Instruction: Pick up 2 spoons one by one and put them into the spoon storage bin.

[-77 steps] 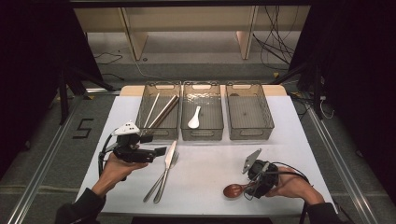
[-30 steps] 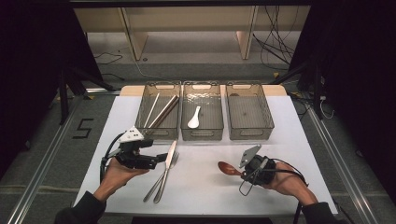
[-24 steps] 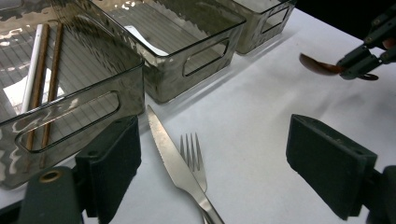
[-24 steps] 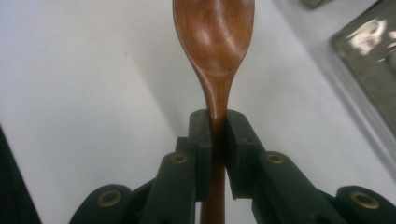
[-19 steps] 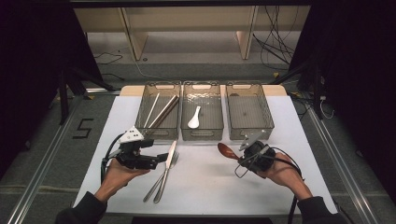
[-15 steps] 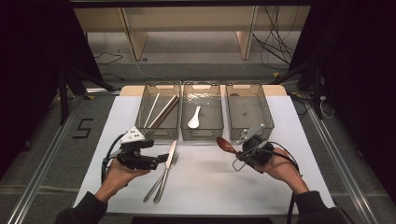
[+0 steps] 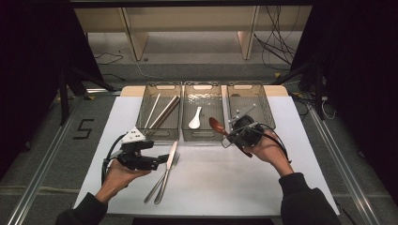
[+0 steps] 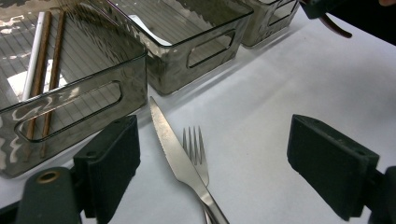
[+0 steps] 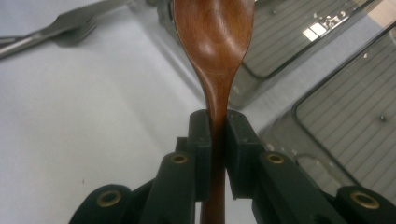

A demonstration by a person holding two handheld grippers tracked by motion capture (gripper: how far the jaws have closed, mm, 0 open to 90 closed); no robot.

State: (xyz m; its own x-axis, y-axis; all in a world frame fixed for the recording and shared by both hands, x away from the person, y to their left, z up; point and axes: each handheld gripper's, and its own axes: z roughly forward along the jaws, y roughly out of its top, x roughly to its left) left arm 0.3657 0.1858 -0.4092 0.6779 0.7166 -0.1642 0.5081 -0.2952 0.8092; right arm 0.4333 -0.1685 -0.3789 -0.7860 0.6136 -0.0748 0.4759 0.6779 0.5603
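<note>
Brown wood marks the spoon (image 9: 215, 42) pinched between the pads of the right gripper (image 9: 217, 140), its handle clamped at the narrow neck and its bowl rising to the top centre of the right gripper view. From the high view the same wooden spoon (image 7: 217, 125) sits right of centre in the frame, held off the table by the right gripper (image 7: 234, 136), with its bowl at the near edge of the middle tray (image 7: 202, 136) (whether it is over the rim or just in front of it cannot be told). A white spoon (image 7: 195, 118) lies inside that middle tray, and the left tray (image 7: 158, 134) holds several chopsticks (image 7: 162, 111); the right tray (image 7: 263, 101) stands just behind the right hand. The left gripper (image 7: 157, 160) rests low at the lower left of the high view, its jaws spread wide with nothing between the pads. In the left gripper view a knife (image 8: 180, 158) and a fork (image 8: 195, 151) lie on the white table (image 8: 289, 79) between those open jaws, the knife crossing over the fork, its tip near the left tray's front wall.
</note>
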